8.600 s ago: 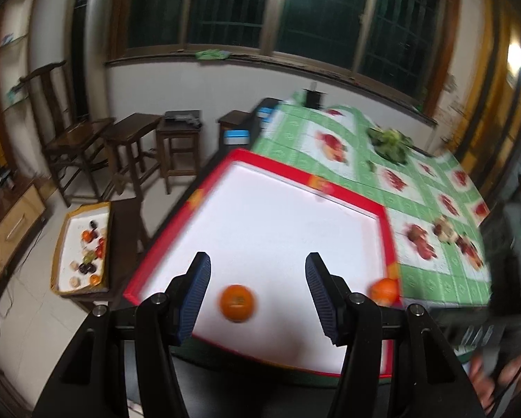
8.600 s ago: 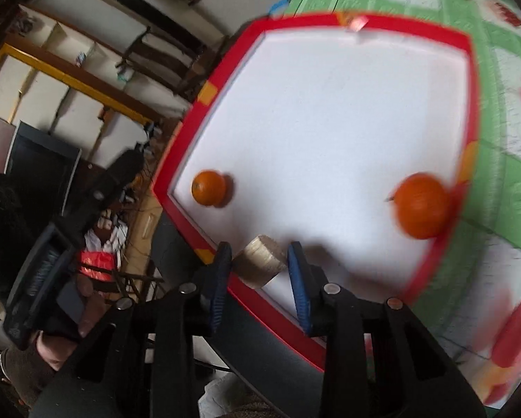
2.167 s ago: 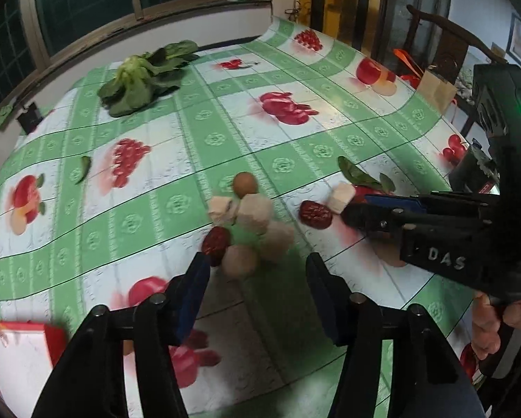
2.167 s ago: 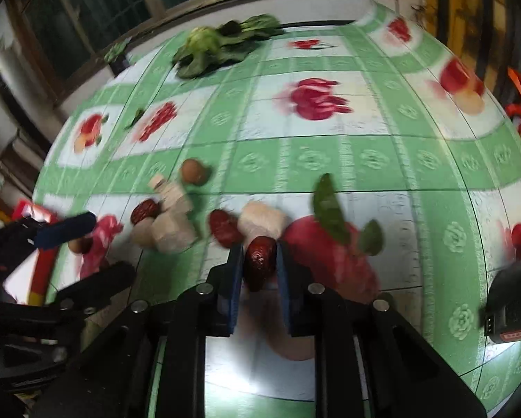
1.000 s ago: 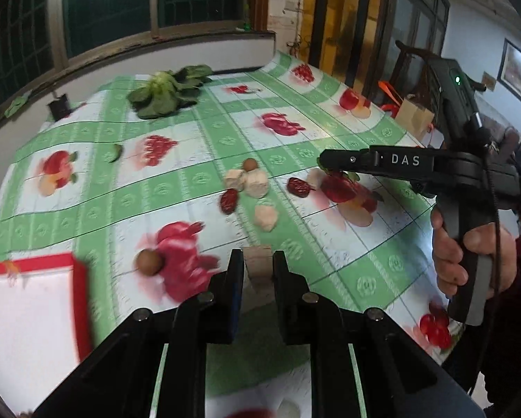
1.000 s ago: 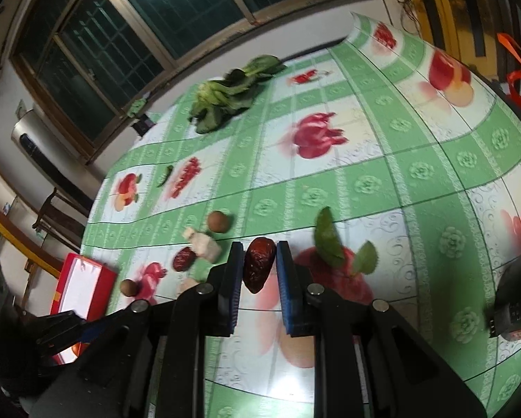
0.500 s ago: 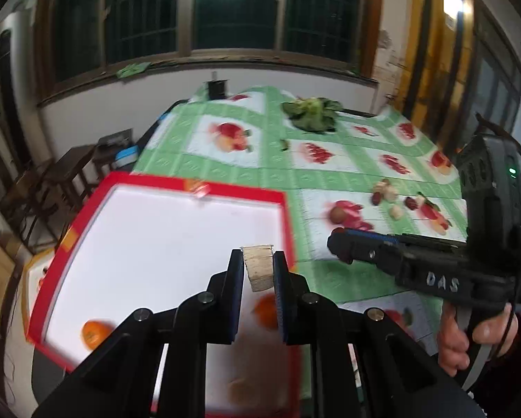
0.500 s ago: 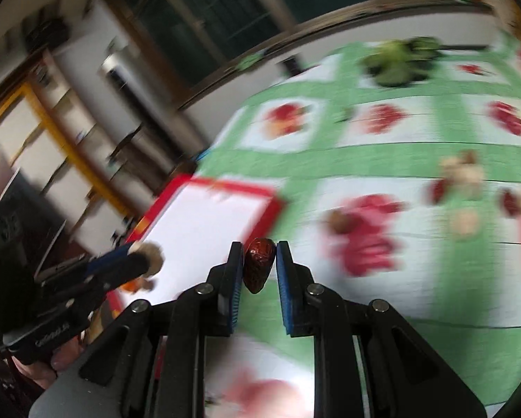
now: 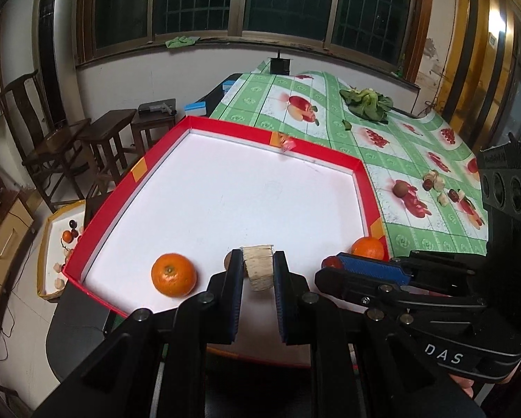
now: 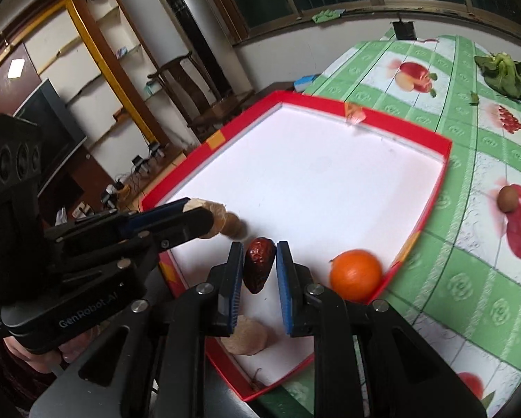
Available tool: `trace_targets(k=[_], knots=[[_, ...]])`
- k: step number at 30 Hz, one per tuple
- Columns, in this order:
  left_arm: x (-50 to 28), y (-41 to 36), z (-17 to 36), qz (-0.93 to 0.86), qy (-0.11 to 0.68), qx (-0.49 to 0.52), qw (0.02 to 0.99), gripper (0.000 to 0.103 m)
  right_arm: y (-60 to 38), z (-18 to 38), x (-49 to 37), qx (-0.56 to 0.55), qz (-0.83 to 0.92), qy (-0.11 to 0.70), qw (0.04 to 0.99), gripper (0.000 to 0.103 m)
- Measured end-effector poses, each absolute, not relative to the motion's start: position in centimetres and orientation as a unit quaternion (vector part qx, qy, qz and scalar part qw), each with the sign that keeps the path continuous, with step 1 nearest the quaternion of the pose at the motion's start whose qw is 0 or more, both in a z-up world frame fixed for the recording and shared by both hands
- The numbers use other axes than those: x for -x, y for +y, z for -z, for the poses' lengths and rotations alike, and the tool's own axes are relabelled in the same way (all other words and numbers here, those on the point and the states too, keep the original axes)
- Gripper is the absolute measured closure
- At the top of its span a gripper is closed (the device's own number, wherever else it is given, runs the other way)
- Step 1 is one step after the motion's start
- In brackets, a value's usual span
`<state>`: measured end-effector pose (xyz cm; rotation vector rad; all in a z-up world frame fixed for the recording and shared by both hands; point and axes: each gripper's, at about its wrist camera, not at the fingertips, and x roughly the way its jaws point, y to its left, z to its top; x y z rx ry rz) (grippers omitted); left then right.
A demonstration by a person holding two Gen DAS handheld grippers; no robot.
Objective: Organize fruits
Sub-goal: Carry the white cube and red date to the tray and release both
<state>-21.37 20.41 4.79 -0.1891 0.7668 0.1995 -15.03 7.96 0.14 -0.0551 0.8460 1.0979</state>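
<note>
1. Currently both loads hang over the near end of the red tray [image 9: 363, 174], so the step in hand looks like the drop-off.
2. Left hand-held gripper [image 9: 258, 271]: narrow, clamped on a pale fruit chunk [image 9: 258, 266], above the white tray floor between the two oranges.
3. Right hand-held gripper [image 10: 259, 268]: narrow, clamped on a dark red date [image 10: 257, 264], above the near part of the tray, close to the left gripper's tips.
4. Already in the tray: left orange [image 9: 173, 273]; right orange [image 10: 355, 273] in the near right corner; a small brown fruit [image 10: 234, 224] just beyond the left tips; a pale piece [image 10: 248, 338] under the right gripper.
5. Next move, as I judge it: lower each a little, open the jaws, let the pieces settle on bare floor.
6. In the way: the two grippers sit near each other, and the pale piece lies almost directly under the date; a dropped date may land on it or roll.
7. Left on the bench [image 9: 434, 240]: a brown fruit [image 9: 399, 188] and a small cluster of pieces [image 9: 441, 188], well apart from the tray. Leafy greens [image 9: 364, 102] lie farther off.
</note>
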Motion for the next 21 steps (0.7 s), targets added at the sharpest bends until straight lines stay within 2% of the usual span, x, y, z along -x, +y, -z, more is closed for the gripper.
trace_targets(k=[7,9,15,21], knots=[[21.7,20.7,-4.2,-0.112,0.385,0.095,0.911,0.085,8.4,0.4,15.5,0.037,-0.491,0.405,0.77,0.082],[21.8,20.5,-4.5,-0.117,0.382,0.091,0.912,0.07,8.3,0.2,15.6,0.034,-0.495,0.408,0.767,0.081],[21.9,19.2,-5.5,-0.101,0.366,0.081,0.922,0.055,6.5,-0.8,15.1,0.019,-0.484,0.39,0.783,0.076],[21.1,16.7,-5.6,-0.07,0.372,0.062,0.923,0.054,2.6,-1.2,13.2,-0.019,-0.454,0.391,0.8,0.076]])
